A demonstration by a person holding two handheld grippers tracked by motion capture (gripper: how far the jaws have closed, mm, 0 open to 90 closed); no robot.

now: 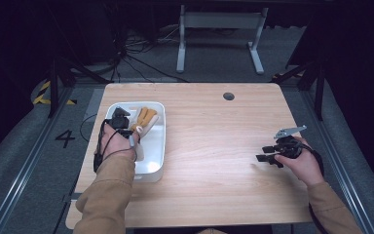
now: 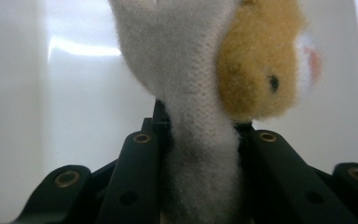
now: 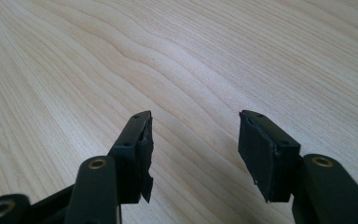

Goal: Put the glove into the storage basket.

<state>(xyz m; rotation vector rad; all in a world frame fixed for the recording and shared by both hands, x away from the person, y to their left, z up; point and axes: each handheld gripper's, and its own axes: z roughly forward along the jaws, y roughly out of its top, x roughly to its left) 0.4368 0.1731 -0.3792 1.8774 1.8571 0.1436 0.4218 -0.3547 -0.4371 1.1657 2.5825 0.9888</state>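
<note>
Left gripper [image 2: 200, 154]: jaws closed tight on plush toy [image 2: 205, 70], pinching pale limb between pads, toy inside white bin [image 1: 156, 161]. Advice: lift straight up, keep squeeze firm; soft pile may slip. Toy: tan fuzzy head just right of jaws, cream limb, small dark eye. Right gripper [image 3: 193, 140]: jaws wide apart, empty, over bare table [image 3: 214, 56].

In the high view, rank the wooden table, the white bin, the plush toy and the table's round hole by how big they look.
1. wooden table
2. white bin
3. plush toy, partly hidden by the left gripper
4. round hole
</note>
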